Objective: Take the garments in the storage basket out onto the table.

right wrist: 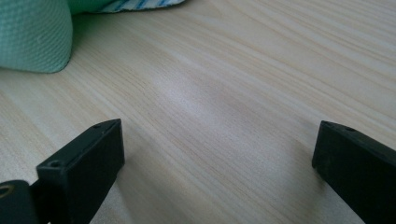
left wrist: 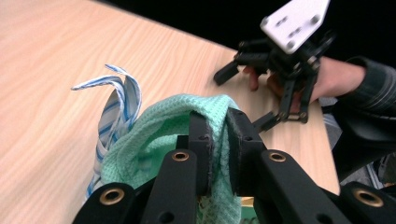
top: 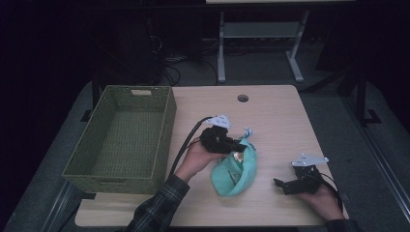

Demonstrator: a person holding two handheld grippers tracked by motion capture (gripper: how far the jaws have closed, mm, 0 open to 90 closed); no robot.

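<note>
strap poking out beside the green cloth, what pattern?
White with blue stripes: the strap next to the mint-green cloth, clearest in the left gripper view.

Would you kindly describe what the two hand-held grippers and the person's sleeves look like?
Both are black, linkage-built tools with flat rectangular jaws. The left hand-held gripper has brass-coloured pivot rivets, a grey three-cornered plate and a trailing black cable. The right hand-held gripper carries a similar plate. The left sleeve is dark plaid.

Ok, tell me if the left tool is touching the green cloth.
Touching. In the left gripper view the left tool has its jaws pinched shut on a fold of the green cloth, with the fabric pressed between them.
</note>
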